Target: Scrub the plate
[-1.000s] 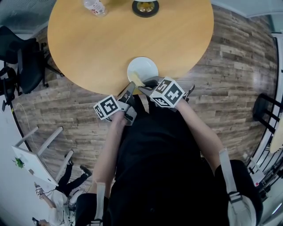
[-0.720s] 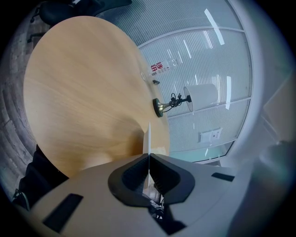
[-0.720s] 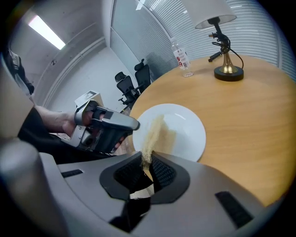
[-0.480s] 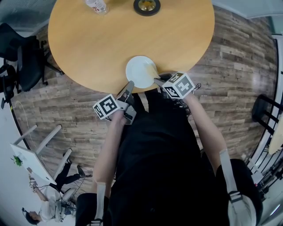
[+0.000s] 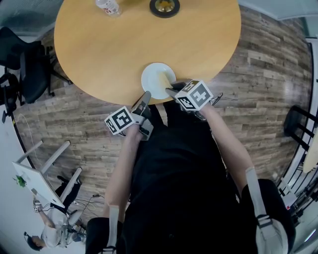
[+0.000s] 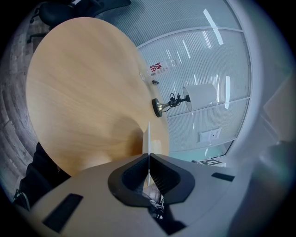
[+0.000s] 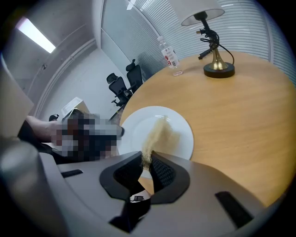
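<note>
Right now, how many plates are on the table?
1. The white plate lies at the near edge of the round table. The left gripper pinches its rim, and the right gripper holds a yellow scrubber on it. No other shows.

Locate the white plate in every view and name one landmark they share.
Head view: plate at the round table's near edge, picture centre.
Left gripper view: plate edge-on, a thin white sliver pinched in the jaws.
Right gripper view: plate at centre, beyond the jaws, sponge on it.
Shared landmark: lamp base across the table.
</note>
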